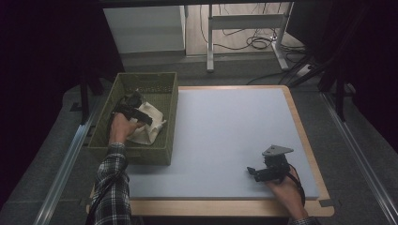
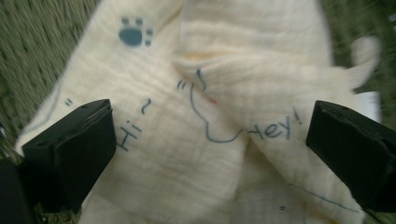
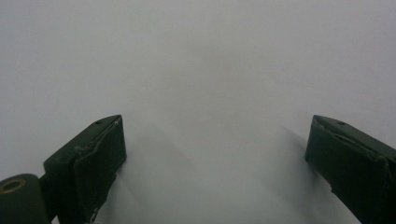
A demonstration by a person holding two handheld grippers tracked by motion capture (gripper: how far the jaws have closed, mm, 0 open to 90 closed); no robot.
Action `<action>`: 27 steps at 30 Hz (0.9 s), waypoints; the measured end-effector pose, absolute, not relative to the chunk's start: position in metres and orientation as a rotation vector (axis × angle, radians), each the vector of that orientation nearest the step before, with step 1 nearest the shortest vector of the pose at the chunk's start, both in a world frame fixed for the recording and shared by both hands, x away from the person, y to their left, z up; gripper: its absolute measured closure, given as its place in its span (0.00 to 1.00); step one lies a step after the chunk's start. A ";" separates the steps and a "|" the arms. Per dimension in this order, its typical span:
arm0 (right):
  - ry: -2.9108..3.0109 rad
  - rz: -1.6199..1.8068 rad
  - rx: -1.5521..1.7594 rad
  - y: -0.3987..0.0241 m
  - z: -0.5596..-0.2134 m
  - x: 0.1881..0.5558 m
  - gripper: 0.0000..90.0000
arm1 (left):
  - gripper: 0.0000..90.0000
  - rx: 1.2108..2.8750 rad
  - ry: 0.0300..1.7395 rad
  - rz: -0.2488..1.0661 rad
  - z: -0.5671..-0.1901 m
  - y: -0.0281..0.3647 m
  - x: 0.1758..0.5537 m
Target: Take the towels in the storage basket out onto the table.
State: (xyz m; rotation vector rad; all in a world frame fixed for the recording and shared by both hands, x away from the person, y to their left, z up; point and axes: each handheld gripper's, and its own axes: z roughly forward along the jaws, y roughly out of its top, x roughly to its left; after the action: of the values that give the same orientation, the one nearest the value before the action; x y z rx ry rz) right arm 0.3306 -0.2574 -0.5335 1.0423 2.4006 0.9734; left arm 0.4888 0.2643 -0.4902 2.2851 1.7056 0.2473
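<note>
One cream cloth point(image 2: 196, 140), printed with a paw and "Hi"/"Hey!", crumpled inside green basket point(image 1: 105, 126) at bench's left edge. Left gripper point(image 2: 205, 140) poised low over cloth, jaws wide apart, nothing clamped; right gripper point(image 1: 256, 172) resting on grey mat point(image 1: 225, 131), jaws likewise apart and empty. Risk, judged: pinching only a top fold, leaving cloth to slip free or snag on basket weave during lift.
</note>
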 end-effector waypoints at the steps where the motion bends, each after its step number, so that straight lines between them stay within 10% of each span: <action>1: 2.401 0.973 1.042 -0.257 -0.534 0.331 0.06 | 0.03 2.296 1.729 0.234 -0.493 0.265 0.490; 9: 2.403 0.974 1.040 -0.258 -0.534 0.331 0.06 | 0.18 2.371 1.807 0.149 -0.508 0.263 0.492; 19: 2.403 0.973 1.040 -0.258 -0.534 0.331 0.06 | 0.89 2.420 1.757 0.081 -0.501 0.250 0.489; 27: 2.403 0.974 1.040 -0.258 -0.534 0.331 0.06 | 0.93 2.338 1.738 0.064 -0.491 0.258 0.487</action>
State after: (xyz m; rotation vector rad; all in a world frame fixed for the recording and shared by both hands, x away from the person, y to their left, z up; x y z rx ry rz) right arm 0.3308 -0.2577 -0.5335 1.0403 2.4034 0.9737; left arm 0.4870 0.2582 -0.4912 2.3379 1.7382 0.0636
